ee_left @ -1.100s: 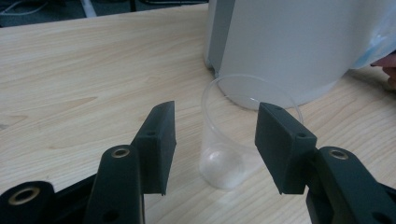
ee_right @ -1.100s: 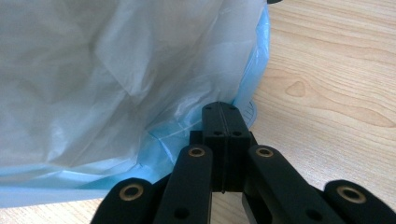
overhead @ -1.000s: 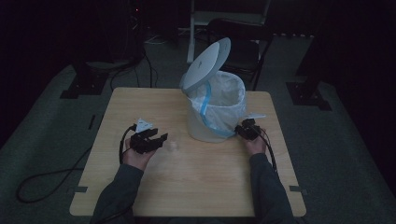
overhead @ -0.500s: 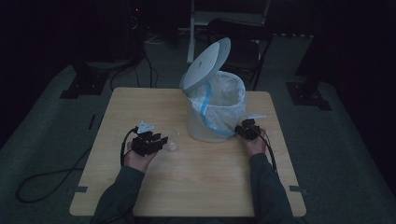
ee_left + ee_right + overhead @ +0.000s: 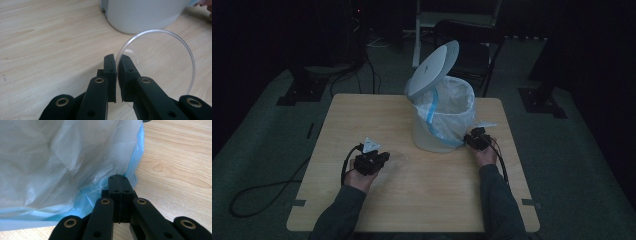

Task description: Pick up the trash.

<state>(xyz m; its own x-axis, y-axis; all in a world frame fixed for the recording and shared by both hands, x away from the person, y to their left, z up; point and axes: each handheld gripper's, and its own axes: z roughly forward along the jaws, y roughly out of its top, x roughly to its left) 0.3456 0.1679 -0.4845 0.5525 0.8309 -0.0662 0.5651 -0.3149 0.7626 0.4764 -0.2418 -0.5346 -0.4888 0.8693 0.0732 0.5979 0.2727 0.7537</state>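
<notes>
My left gripper is shut on the rim of a clear plastic cup that lies on its side on the wooden table; its jaws have just been closing on that rim. In the high view the left gripper sits left of centre, short of the white bin. My right gripper is shut on the blue hem of the white bin bag. From above, the right gripper is at the bin's lower right side. The bin's lid stands tilted open.
The bin's white wall rises just beyond the cup in the left gripper view. A dark chair stands behind the table. Cables trail over the floor at the left. The room around is dim.
My left gripper has shifted a little toward the table's near edge. The right hand has stayed put at the bin.
</notes>
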